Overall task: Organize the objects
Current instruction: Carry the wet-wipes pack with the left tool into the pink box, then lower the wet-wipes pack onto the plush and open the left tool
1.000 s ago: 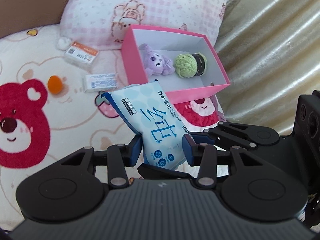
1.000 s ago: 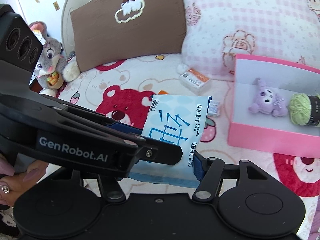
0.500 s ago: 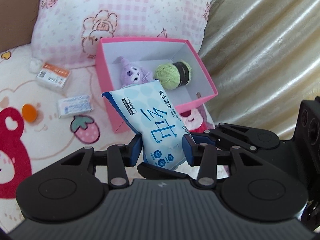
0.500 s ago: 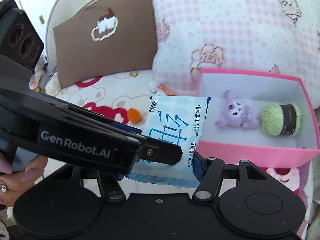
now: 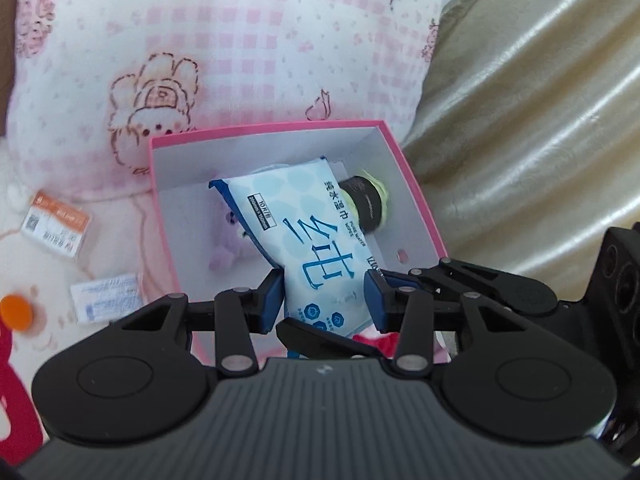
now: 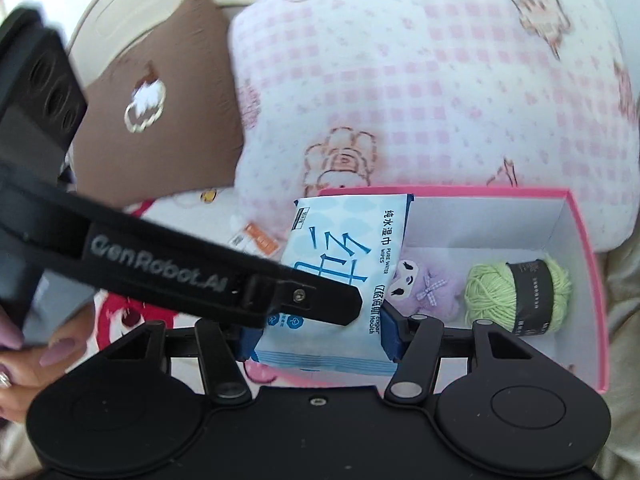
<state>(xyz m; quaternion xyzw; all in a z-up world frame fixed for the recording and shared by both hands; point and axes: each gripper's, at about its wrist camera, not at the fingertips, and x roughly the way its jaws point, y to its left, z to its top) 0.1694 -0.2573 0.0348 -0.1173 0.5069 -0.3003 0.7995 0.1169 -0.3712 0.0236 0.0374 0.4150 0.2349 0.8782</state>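
Note:
A light-blue pack of wet wipes hangs over the open pink box. My left gripper is shut on its lower end. My right gripper grips the same pack from the other side; its jaws are closing with the pack between the blue pads. The left gripper's black finger crosses the right wrist view. Inside the box lie a purple plush toy, half hidden by the pack, and a green yarn ball.
A pink checked pillow leans behind the box, a brown pillow to its left. On the bear-print sheet left of the box lie an orange-white carton, a small white packet and an orange ball. Golden fabric borders the right.
Both grippers have carried the wipes pack toward the pink box; it was short of the box's front wall and now hangs over its inside, covering part of the plush.

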